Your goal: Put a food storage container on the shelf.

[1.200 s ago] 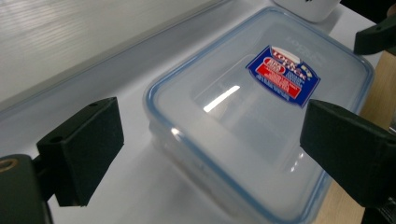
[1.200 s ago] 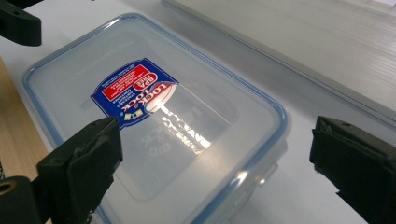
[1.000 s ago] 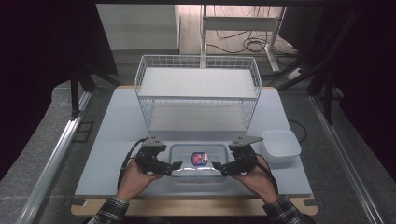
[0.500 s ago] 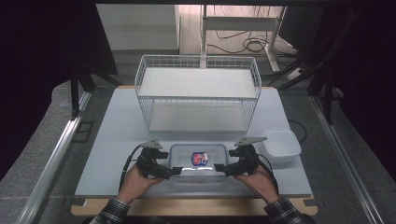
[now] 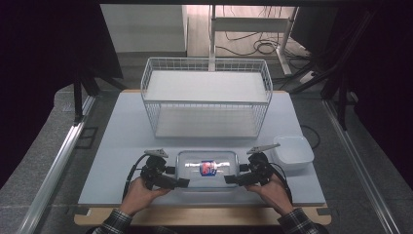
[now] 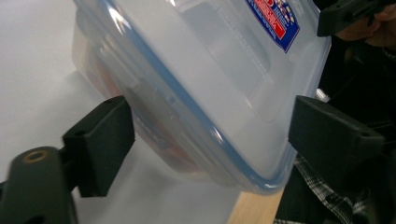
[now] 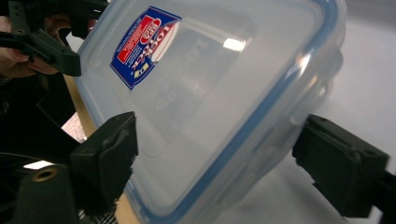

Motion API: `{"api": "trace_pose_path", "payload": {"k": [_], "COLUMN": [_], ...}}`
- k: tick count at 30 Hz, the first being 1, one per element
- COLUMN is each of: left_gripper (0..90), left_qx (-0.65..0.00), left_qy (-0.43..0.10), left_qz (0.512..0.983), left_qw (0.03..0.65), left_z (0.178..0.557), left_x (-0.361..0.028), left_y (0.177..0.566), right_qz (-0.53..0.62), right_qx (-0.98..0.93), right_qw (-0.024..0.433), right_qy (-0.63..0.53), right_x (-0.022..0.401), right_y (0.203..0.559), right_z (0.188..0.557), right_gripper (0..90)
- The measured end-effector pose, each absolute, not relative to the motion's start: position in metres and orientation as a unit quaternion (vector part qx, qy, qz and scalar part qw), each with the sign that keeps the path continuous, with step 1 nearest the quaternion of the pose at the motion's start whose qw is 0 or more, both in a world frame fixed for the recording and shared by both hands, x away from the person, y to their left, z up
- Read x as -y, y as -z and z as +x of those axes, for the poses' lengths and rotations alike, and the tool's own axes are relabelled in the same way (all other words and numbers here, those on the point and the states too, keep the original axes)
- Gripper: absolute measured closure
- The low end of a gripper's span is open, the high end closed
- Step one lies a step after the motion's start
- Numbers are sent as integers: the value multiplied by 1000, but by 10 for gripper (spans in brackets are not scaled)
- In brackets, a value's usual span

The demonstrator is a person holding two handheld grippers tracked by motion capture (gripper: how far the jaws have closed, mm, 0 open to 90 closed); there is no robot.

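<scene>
A clear plastic food container with a blue-sealed lid and a red and blue label lies at the front middle of the table. Something reddish shows through its wall. My left gripper is at its left front corner and my right gripper at its right front corner. In the left gripper view the container spans the jaws of the left gripper, whose pads meet its wall and lid edge. The right gripper holds the container the same way. Both pairs of jaws have just been closing on it.
A white wire basket stands behind the container, mid-table. A white square bowl sits just right of the right gripper. The grey table top ends in a wooden front edge by the person's checked sleeves.
Both grippers' jaws have narrowed onto the container's ends. The hands and the container have hardly shifted.
</scene>
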State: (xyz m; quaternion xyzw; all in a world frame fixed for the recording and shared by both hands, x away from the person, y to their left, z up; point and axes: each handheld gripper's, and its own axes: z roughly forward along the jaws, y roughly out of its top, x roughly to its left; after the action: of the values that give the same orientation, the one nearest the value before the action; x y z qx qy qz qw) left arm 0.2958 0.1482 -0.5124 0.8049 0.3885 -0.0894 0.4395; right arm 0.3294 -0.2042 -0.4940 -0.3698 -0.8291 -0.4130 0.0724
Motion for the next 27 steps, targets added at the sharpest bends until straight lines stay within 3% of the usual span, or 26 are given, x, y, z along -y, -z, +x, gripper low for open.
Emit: {"api": "trace_pose_path", "payload": {"k": [3,7,15,22,27], "left_gripper": [220,342,436,464,489], "left_qx": [-388,-389,-414,-416,-419], "left_qy": [80,87,110,116,110], "left_qz": [804,791,759,753,750], "left_qw": [444,464,490,497,500], "left_z": [289,286,288,287,284], "left_x": [-151,-159,-165,-167,-167], "left_y": [510,510,512,514,512], "right_qz": [-370,-381,-391,-397,-402], "right_qx": [827,806,796,794,790], "right_qw": [77,76,88,108,109], "right_qy": [416,447,454,447,450], "right_x": [209,220,227,226,231], "right_y": [493,487,485,491,486], "right_z": [323,323,321,318,317], "right_gripper": [215,377,451,394,480]}}
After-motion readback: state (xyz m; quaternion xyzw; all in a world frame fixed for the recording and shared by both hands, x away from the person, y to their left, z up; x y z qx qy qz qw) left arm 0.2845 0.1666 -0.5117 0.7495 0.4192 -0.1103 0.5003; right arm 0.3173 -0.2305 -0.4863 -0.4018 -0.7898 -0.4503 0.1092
